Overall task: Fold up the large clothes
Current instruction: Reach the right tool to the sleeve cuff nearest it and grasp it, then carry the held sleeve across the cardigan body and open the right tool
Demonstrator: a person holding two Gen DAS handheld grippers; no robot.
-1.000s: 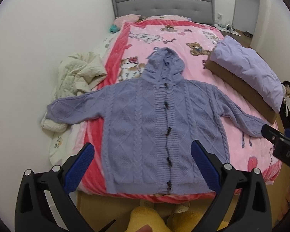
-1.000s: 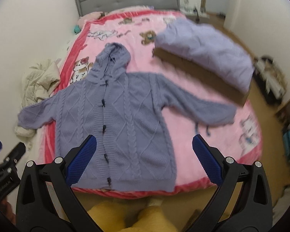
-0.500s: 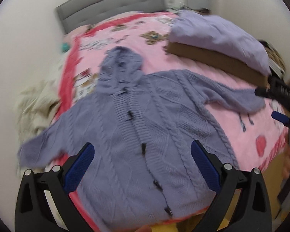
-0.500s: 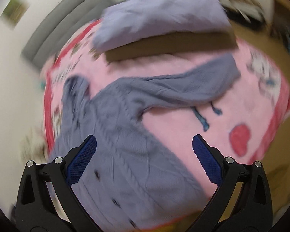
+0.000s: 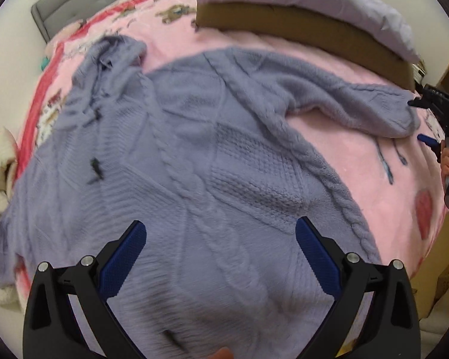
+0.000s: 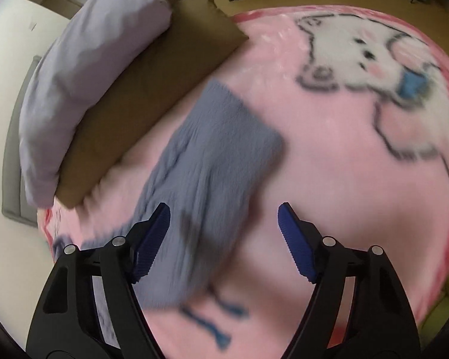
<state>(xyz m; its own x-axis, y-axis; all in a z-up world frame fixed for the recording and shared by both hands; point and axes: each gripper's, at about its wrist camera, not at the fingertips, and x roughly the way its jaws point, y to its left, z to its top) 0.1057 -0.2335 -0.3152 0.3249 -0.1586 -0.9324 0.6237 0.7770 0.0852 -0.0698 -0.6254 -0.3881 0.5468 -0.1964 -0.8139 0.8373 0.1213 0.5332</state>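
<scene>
Cardigan (image 5: 212,161) is spread flat, face up, on the pink blanket (image 5: 359,173); both jaws are wide open, nothing held. Sleeve cuff (image 6: 224,137) beside the brown cushion (image 6: 152,89) should be pinched by the right gripper (image 6: 224,233) at its edge, both layers caught, then carried across the cardigan's front. Cardigan hem is hidden behind the left gripper (image 5: 218,245); right view is motion-blurred.

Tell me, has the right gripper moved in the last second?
Yes. The right gripper, open, has swung from the cardigan's hem out toward its sleeve, closing in low beside the brown cushion on the pink blanket.
</scene>
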